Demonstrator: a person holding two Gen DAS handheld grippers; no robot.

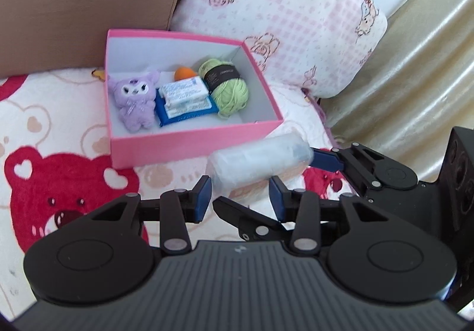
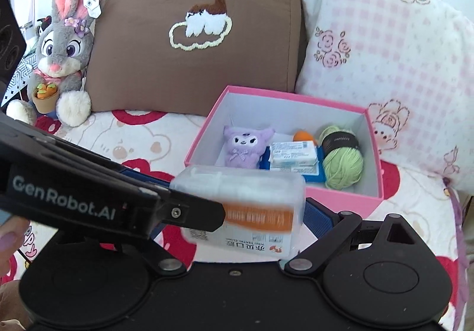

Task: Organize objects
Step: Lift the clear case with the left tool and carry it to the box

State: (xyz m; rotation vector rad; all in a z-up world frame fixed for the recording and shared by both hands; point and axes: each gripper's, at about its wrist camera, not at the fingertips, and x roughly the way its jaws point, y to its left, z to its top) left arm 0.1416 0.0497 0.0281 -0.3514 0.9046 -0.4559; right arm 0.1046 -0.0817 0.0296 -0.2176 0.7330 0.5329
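Observation:
A pink box (image 1: 189, 143) (image 2: 340, 191) sits on the bear-print blanket. In it lie a purple plush (image 1: 134, 103) (image 2: 244, 146), white packets on a blue pack (image 1: 185, 97) (image 2: 293, 153), an orange ball (image 1: 183, 73) and a green yarn ball (image 1: 228, 85) (image 2: 342, 163). My right gripper (image 2: 237, 212) is shut on a clear plastic box with an orange label (image 2: 246, 206) (image 1: 257, 163), held in front of the pink box. My left gripper (image 1: 240, 202) is open, its fingers just below the clear box; its arm crosses the right wrist view at the left.
A brown cloud pillow (image 2: 192, 49) (image 1: 89, 5) and a pink checked pillow (image 2: 385, 64) (image 1: 281, 20) stand behind the box. A grey bunny plush (image 2: 62, 55) sits at the far left. A cream curtain (image 1: 414, 64) hangs on the right.

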